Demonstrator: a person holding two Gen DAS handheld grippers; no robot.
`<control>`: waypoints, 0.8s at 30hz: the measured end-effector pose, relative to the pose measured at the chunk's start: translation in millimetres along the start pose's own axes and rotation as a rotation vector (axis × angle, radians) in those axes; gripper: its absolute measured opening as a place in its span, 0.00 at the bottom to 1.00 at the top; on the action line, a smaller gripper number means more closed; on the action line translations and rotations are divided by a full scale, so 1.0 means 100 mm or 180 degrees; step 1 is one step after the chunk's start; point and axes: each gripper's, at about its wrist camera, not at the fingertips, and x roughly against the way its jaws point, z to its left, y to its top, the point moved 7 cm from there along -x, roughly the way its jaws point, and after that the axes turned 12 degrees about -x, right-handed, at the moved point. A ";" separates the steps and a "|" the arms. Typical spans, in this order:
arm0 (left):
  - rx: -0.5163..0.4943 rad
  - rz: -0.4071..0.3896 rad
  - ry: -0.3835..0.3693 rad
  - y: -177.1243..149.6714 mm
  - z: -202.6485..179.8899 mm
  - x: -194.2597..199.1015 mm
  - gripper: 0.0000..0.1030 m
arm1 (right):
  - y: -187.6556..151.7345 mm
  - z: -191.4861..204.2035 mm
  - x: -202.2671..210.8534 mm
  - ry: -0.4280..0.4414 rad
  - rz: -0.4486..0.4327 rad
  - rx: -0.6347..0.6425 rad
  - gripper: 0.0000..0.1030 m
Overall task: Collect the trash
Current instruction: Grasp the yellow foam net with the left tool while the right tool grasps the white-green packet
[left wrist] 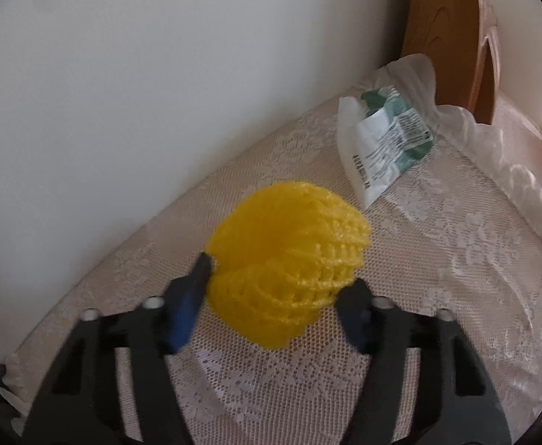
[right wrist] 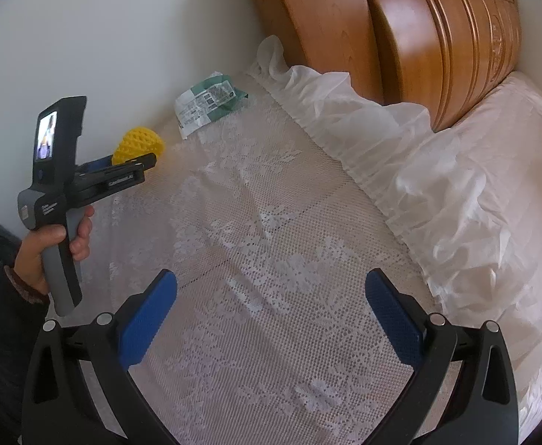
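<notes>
Trash: yellow foam net [left wrist: 289, 259] on bed [left wrist: 437, 278], clenched in left gripper [left wrist: 276, 285] jaws. Green-white wrapper [left wrist: 386, 137] lies at its 1 o'clock. Right gripper [right wrist: 271, 319] jaws spread, empty. Advice: lift gently; net squashes easily.

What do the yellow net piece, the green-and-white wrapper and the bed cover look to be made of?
Yellow net piece: likely foam plastic mesh, matte, open lattice cells. Green-and-white wrapper: thin printed plastic film or coated paper, creased, slightly glossy. Bed cover: woven lace fabric, floral pattern over fine mesh.
</notes>
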 end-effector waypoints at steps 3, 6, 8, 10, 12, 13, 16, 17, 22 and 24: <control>0.0097 0.0033 -0.0046 0.00 0.04 -0.04 0.40 | 0.05 0.03 -0.05 0.0004 0.0009 0.0048 0.98; 0.0162 0.0018 -0.0075 0.00 0.08 0.00 0.36 | 0.22 0.13 -0.13 -0.0009 -0.0035 0.0194 0.98; 0.0167 0.0001 -0.0051 -0.02 0.11 0.05 0.36 | 0.42 0.26 -0.27 -0.0043 -0.0076 0.0341 0.98; 0.0176 -0.0025 -0.0039 -0.04 0.12 0.13 0.36 | 0.54 0.34 -0.37 -0.0059 -0.0105 0.0414 0.98; 0.0197 -0.0056 -0.0022 -0.10 0.15 0.26 0.36 | 0.78 0.52 -0.58 -0.0063 -0.0115 0.0542 0.98; 0.0216 -0.0070 0.0000 -0.20 0.18 0.35 0.36 | 0.85 0.58 -0.66 -0.0061 -0.0111 0.0583 0.98; 0.0275 -0.0092 -0.0008 -0.30 0.23 0.50 0.36 | 1.15 0.86 -1.02 -0.0070 -0.0079 0.0782 0.98; 0.0308 -0.0084 -0.0003 -0.36 0.24 0.55 0.36 | 1.18 0.89 -1.06 -0.0072 -0.0072 0.0803 0.98; 0.0454 -0.0089 -0.0053 -0.56 0.35 0.67 0.36 | 1.41 1.20 -1.53 -0.0125 -0.0016 0.0954 0.98; 0.0508 -0.0088 -0.0068 -0.62 0.38 0.69 0.36 | 1.45 1.26 -1.63 -0.0134 -0.0009 0.0973 0.98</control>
